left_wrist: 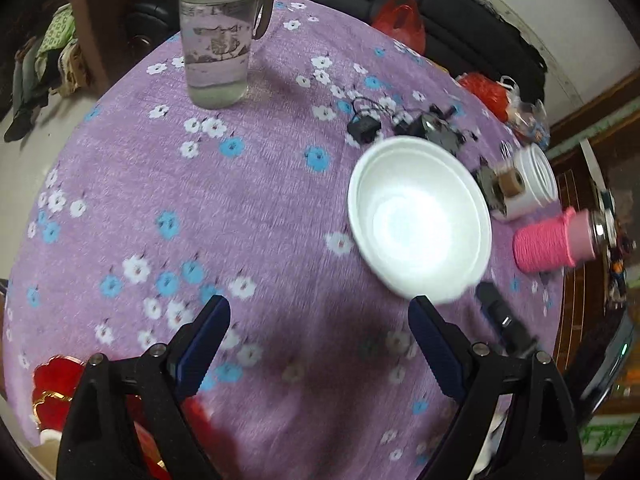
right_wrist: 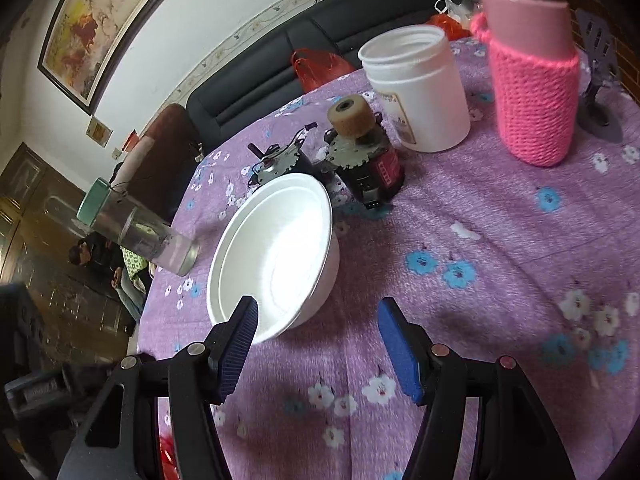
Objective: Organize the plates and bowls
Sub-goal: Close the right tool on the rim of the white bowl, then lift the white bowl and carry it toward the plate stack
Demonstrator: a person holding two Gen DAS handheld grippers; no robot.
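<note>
Both tongs [left_wrist: 320, 312] [right_wrist: 318, 312] gape, apparently empty, near white bowl [left_wrist: 420, 220].

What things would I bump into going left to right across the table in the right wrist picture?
Clear water bottle → white bowl → small motor with a cork-coloured roller → white plastic jar → bottle in a pink knitted sleeve → purple stand.

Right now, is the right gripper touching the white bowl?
Cannot tell. In the right wrist view one finger of the right gripper overlaps the white bowl's near rim, open, showing neither contact nor gap.
</note>
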